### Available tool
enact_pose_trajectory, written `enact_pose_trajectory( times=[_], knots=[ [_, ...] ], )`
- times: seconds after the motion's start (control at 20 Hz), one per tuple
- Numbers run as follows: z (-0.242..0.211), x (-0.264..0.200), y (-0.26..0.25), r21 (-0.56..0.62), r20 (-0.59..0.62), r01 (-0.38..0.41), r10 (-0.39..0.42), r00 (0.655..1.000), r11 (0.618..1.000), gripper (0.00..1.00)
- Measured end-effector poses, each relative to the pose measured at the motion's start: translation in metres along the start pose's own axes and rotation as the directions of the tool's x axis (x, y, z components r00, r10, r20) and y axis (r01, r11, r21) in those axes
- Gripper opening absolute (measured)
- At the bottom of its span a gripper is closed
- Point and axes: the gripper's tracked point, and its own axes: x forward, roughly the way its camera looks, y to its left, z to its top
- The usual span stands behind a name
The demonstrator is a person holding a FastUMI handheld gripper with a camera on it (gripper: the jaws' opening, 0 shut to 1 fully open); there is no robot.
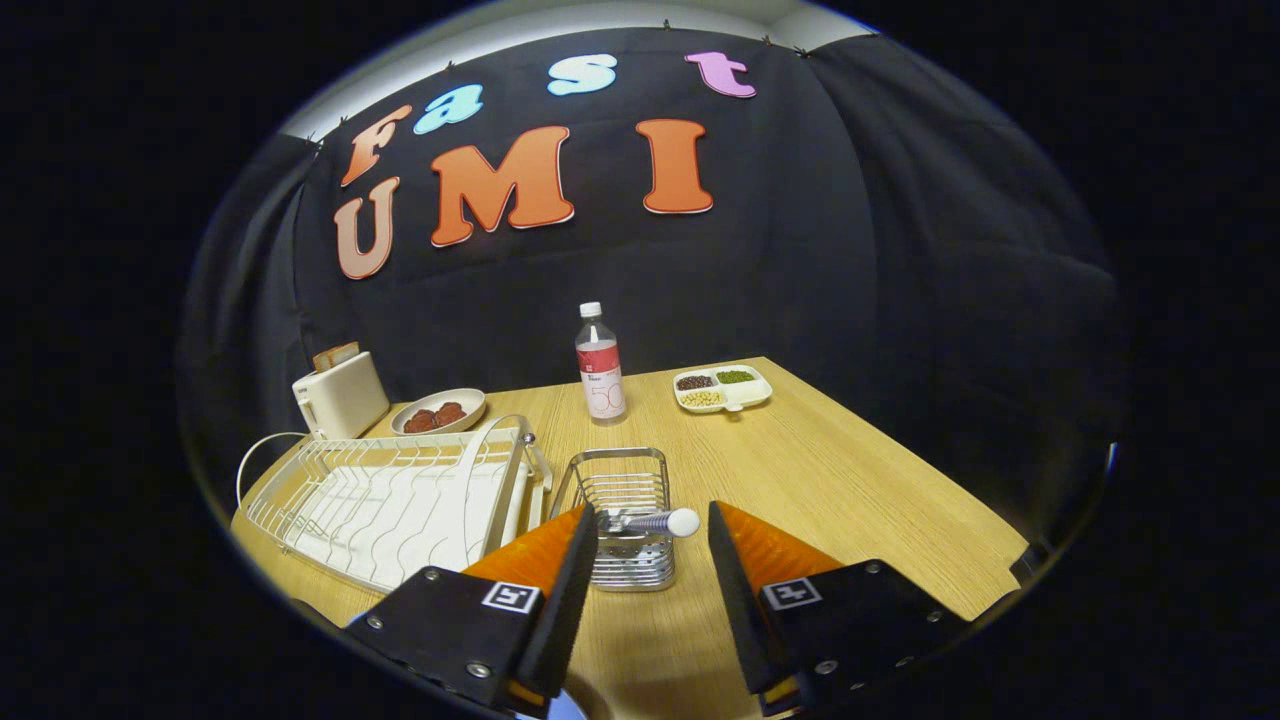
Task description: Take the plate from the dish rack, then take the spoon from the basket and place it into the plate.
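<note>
My gripper [650, 508] is open, its fingers spread wide on either side of the wire basket [622, 482]. The spoon [655, 521] lies across the basket's near rim, and its rounded white end points toward the right finger. It sits in the gap between the fingertips, and neither finger touches it. The white wire dish rack [385, 500] stands just left of the basket, beyond the left finger; I cannot make out a plate in it. A small pale sliver [563, 706] peeks out beneath the left finger; I cannot tell what it is.
On the wooden table [850, 500], a water bottle [600, 368] stands behind the basket. A divided tray of beans [722, 388] is at the far right. A bowl of reddish food [438, 411] and a white toaster [340, 395] sit behind the rack.
</note>
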Motion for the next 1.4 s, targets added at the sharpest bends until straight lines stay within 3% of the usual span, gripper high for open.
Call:
enact_pose_trajectory(
  times=[0.2,0.4,0.9,1.4],
  knots=[
    [0.004,0.004,0.008,0.041,0.009,-0.013,0.012,1.000,0.999,0.27],
    [0.012,-0.002,0.021,0.093,0.026,-0.061,0.059,0.998,0.994,0.11],
    [0.072,-0.064,0.031,0.066,0.172,-0.125,0.112,0.979,0.990,0.10],
    [0.074,-0.151,0.066,0.003,0.246,-0.292,0.283,0.927,0.956,0.10]
  ],
)
